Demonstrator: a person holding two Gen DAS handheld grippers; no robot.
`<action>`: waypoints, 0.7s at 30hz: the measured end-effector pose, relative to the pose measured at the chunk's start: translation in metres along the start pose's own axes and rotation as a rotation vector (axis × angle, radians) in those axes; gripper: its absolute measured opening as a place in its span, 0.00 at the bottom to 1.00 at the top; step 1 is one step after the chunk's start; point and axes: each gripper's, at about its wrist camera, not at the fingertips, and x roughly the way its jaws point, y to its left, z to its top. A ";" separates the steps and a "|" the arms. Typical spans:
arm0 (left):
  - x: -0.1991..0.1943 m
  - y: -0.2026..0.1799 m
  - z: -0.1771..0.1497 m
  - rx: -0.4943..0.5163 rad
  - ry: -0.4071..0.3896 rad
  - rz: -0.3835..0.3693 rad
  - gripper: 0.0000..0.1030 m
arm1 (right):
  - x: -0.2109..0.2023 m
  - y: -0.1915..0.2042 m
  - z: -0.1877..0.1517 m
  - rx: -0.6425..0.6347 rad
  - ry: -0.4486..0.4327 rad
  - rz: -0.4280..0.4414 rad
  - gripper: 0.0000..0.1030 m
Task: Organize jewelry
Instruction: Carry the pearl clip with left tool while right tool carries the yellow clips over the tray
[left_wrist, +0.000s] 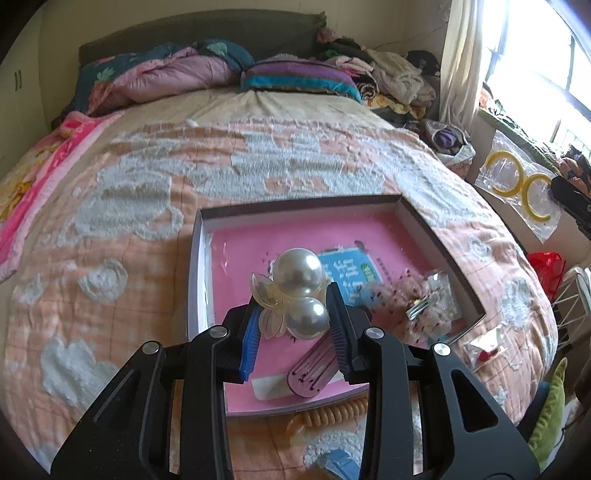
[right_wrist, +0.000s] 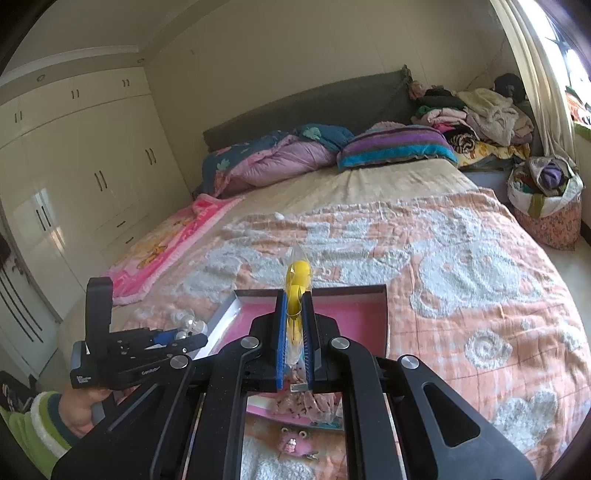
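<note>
My left gripper is shut on a hair ornament of two large pearls and clear petals. It hangs just above the near left part of a shallow box with a pink lining that lies on the bedspread. My right gripper is shut on a clear bag with yellow hoops, seen edge-on above the box. The left wrist view shows the same bag at the far right, with the right gripper below it. A hand in a green striped sleeve holds the left gripper.
In the box lie a blue card, a pink comb clip and fluffy pink pieces. An orange coil tie and a small clear packet lie beside it. Pillows and clothes sit at the bed's head; a fabric basket stands at right.
</note>
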 end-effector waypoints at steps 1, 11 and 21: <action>0.003 0.001 -0.002 -0.003 0.008 0.000 0.25 | 0.002 -0.002 -0.002 0.005 0.005 0.000 0.07; 0.011 0.004 -0.015 0.005 0.019 0.037 0.25 | 0.026 -0.015 -0.024 0.006 0.062 -0.042 0.07; 0.021 0.009 -0.020 -0.004 0.047 0.033 0.25 | 0.048 -0.019 -0.045 -0.047 0.100 -0.138 0.07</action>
